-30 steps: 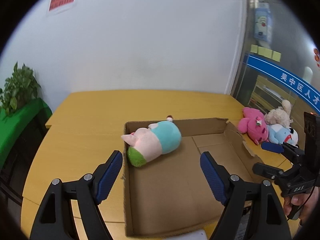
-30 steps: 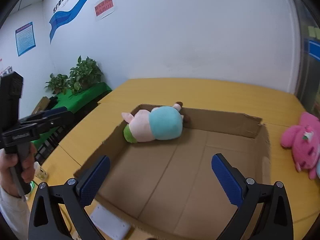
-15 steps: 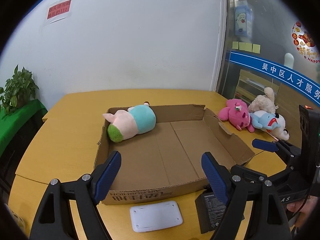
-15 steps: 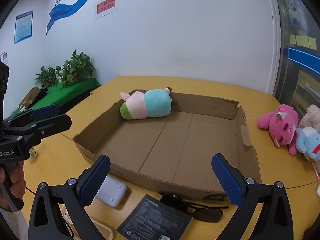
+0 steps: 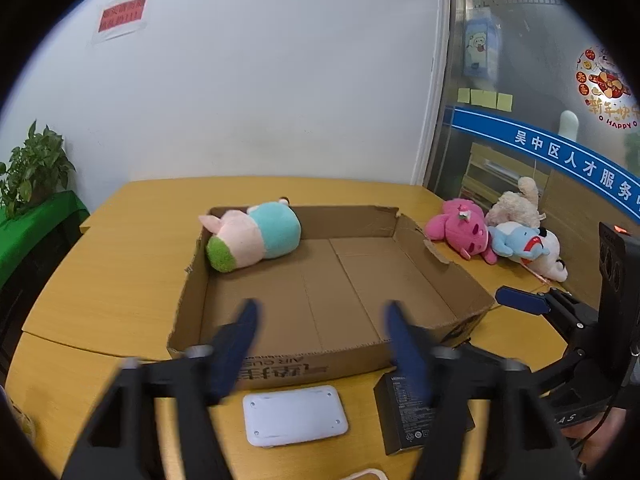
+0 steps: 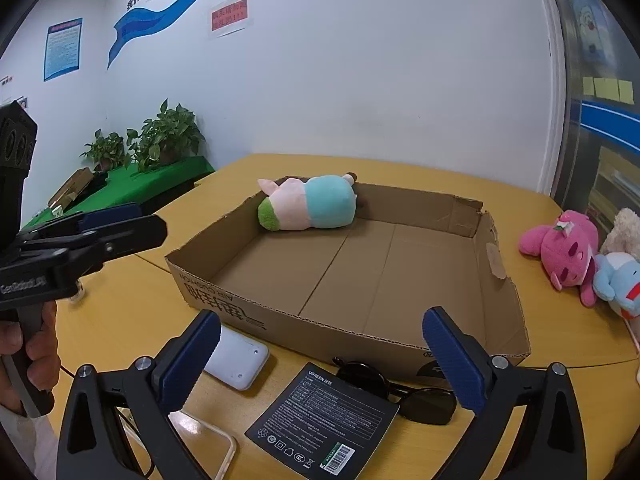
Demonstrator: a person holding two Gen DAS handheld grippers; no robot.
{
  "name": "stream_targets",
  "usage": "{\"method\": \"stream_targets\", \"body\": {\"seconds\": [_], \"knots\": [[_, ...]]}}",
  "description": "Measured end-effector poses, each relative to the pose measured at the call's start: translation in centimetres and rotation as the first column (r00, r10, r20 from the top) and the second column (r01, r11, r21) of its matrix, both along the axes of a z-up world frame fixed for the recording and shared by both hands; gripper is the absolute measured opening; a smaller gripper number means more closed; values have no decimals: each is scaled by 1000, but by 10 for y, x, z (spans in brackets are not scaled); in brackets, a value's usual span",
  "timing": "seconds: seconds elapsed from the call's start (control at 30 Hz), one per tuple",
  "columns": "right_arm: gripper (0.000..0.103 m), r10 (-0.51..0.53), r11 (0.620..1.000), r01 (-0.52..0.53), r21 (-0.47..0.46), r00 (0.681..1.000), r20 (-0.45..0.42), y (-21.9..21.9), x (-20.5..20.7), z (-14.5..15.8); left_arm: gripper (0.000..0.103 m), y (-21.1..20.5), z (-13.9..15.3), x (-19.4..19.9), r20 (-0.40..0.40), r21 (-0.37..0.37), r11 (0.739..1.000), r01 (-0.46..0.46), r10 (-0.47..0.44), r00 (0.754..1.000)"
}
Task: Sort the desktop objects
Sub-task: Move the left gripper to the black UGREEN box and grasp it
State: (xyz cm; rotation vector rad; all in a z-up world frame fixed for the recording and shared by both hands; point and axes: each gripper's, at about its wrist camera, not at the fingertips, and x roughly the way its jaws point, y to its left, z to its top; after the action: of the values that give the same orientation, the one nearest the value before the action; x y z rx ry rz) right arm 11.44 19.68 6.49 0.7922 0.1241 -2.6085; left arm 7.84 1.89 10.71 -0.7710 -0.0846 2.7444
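Yellow table [image 5: 120, 280], white wall [image 5: 260, 100]

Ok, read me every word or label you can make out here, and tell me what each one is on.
"UGREEN": black box; its fine print is too small.
"AIR CUSHION", upside down: cardboard box front wall.
"HAPPY": round window sticker.
"吴中区人才服务": blue window band.
Red wall notice and blue poster: too blurred.
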Motion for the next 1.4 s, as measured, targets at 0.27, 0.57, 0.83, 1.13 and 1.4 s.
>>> {"method": "stream_targets", "body": {"seconds": [0.27,0.57,0.83,1.13,1.4], "knots": [[103,-18,1000,19,-21,999,34,20,6,-12,74,2,-23,-7,100,63,998,5,-11,995],[103,74,995,-56,-78,968,238,55,10,-67,80,24,-60,-13,192,77,992,100,-113,975],[103,164,986,-165,-25,930,330,37,15,-105,79,70,-114,-40,380,154,951,268,-308,872],[103,241,967,-255,-14,892,383,27,15,-128,63,81,-147,-39,484,259,916,307,-398,779],[102,246,963,-270,13,894,374,44,14,-132,65,80,-147,-39,525,256,926,277,-374,764]]}}
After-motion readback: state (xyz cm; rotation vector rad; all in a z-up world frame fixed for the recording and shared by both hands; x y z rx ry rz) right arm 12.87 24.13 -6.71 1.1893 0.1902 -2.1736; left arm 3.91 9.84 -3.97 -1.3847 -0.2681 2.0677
